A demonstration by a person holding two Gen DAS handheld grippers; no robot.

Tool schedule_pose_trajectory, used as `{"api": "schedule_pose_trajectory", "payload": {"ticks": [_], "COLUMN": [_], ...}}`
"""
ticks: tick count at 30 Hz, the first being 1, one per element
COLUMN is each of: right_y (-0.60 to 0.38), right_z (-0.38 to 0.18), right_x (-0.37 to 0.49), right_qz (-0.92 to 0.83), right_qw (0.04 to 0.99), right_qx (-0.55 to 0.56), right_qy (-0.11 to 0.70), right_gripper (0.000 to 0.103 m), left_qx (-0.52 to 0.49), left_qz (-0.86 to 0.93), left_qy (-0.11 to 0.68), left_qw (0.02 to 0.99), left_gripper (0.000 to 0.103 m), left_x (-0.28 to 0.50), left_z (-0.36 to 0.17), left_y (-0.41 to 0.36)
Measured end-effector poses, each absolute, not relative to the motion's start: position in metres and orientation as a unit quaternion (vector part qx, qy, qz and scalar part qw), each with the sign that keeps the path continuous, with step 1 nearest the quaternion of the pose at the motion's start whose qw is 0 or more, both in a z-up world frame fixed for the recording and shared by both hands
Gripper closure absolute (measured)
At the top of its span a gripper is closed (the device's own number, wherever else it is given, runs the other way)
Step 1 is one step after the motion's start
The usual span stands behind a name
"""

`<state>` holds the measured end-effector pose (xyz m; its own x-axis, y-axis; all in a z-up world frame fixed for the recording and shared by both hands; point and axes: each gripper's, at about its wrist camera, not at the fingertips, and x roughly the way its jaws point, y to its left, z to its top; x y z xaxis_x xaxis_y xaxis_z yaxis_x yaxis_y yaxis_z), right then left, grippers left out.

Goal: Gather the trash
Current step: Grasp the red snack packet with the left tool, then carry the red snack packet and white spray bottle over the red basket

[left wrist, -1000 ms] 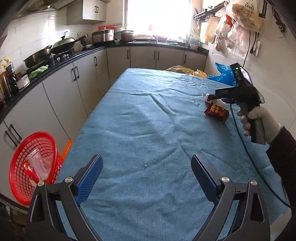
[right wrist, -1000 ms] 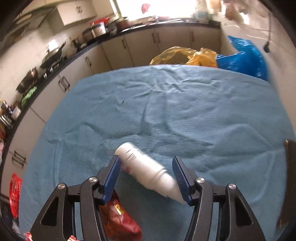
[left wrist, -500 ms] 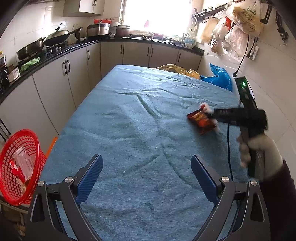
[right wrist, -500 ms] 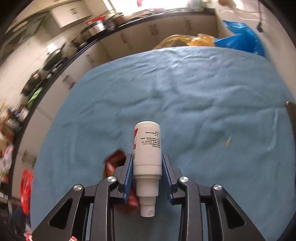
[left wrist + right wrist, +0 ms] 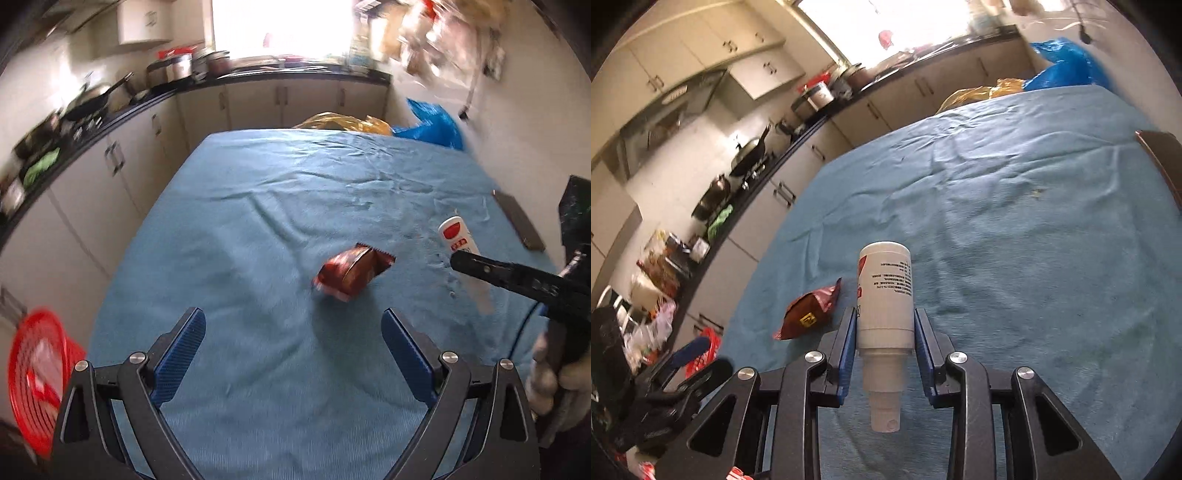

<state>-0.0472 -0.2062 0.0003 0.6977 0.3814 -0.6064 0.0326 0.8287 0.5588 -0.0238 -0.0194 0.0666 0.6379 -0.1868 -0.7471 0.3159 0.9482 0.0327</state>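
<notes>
- The right gripper (image 5: pixel 885 350) is clamping one white bottle (image 5: pixel 885 295) between its blue pads, base pointing forward and nozzle toward the camera, raised above the table's (image 5: pixel 1034 258) blue cover near the right edge.
- The left gripper (image 5: pixel 293 354) is standing wide open and holding nothing, above the table's near edge.
- One red wrapper (image 5: pixel 351 271) is lying on the cover around the middle, just left of the bottle.
- One red basket (image 5: pixel 33 384) is sitting off the table's left side, holding scraps.
- Two bags, one yellow (image 5: pixel 347 123) and one blue (image 5: pixel 436 123), are sitting past the far edge.
</notes>
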Motion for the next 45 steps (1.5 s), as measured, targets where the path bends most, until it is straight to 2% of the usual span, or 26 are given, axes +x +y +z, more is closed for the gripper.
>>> {"api": "schedule_pose_trajectory", "payload": {"ticks": [7, 13, 14, 15, 16, 17, 30, 38, 45], "right_y": [-0.209, -0.218, -0.219, -0.219, -0.218, -0.217, -0.218, -0.207, -0.194], "right_z": [-0.010, -0.015, -0.015, -0.015, -0.014, -0.013, -0.011, -0.008, 0.001], "right_x": [-0.046, -0.046, -0.045, -0.045, -0.045, -0.046, -0.049, -0.053, -0.056], "right_qz": [0.097, 0.091, 0.091, 0.090, 0.089, 0.088, 0.074, 0.061, 0.062], "right_qw": [0.866, 0.861, 0.860, 0.861, 0.862, 0.864, 0.877, 0.891, 0.894], "right_qx": [0.306, 0.316, 0.317, 0.317, 0.315, 0.311, 0.291, 0.254, 0.237], "right_qy": [0.384, 0.388, 0.388, 0.388, 0.387, 0.386, 0.374, 0.371, 0.375], "right_gripper": [0.070, 0.070, 0.070, 0.070, 0.070, 0.070, 0.070, 0.070, 0.070], "left_qx": [0.149, 0.151, 0.148, 0.137, 0.130, 0.128, 0.081, 0.039, 0.039], "left_qz": [-0.197, -0.223, -0.220, -0.221, -0.219, -0.214, -0.134, -0.067, 0.009], "left_qy": [0.415, 0.436, 0.442, 0.448, 0.456, 0.465, 0.444, 0.449, 0.422], "left_qw": [0.876, 0.858, 0.857, 0.856, 0.853, 0.849, 0.882, 0.890, 0.906], "left_gripper": [0.008, 0.008, 0.011, 0.018, 0.049, 0.067, 0.067, 0.067, 0.067], "left_x": [0.017, 0.033, 0.034, 0.035, 0.034, 0.035, -0.042, -0.086, -0.116], "left_z": [0.040, 0.025, 0.023, 0.022, 0.021, 0.019, 0.065, 0.071, 0.079], "left_y": [-0.066, -0.083, -0.085, -0.085, -0.085, -0.086, -0.041, 0.012, 0.054]}}
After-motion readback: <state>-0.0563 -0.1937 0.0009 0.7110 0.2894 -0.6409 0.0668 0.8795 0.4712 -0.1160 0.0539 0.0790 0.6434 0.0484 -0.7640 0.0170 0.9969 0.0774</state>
